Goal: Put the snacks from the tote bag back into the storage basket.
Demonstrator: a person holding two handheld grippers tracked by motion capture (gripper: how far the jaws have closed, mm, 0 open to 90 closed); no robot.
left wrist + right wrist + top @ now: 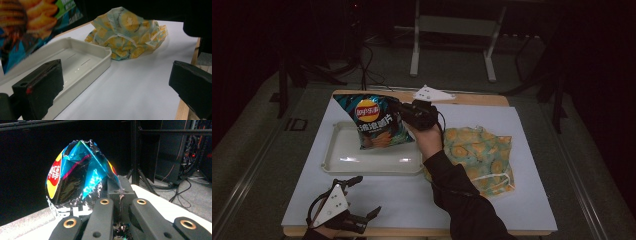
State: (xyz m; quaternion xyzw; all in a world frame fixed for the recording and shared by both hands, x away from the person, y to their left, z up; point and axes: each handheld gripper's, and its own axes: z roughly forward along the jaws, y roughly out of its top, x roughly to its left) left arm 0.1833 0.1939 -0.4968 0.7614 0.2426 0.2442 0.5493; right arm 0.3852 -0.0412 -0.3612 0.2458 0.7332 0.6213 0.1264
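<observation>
Your right gripper [401, 111] pinches the side seam of the chip bag [374, 121] and holds the bag over the white tray [341, 159]. In the right gripper view the jaws are pressed together on the crinkled foil edge, and the bag's lower part is cut off behind the gripper body, so you cannot see from there whether the bag touches the tray. In the high view the bottom corner of the bag seems to hang inside the tray, toward its far right part, but contact with the tray floor is hard to judge. In the left gripper view the bag is blurred and cropped at the upper left corner, above the tray's far wall.

Your left gripper [362, 196] is near the front edge of the table, in front of the tray's left half, with the jaws spread wide and nothing between them. Your left hand is mostly cut off by the bottom of the high view.

To the right of the tray, just beside its right rim, lies a crumpled bag with lemon print [479, 155]. Your right forearm in the dark sleeve [457, 195] passes between the tray and this bag and covers the bag's left edge. The tray's inside is bare apart from the chip bag, and its surface shows a glare spot near the front wall.
</observation>
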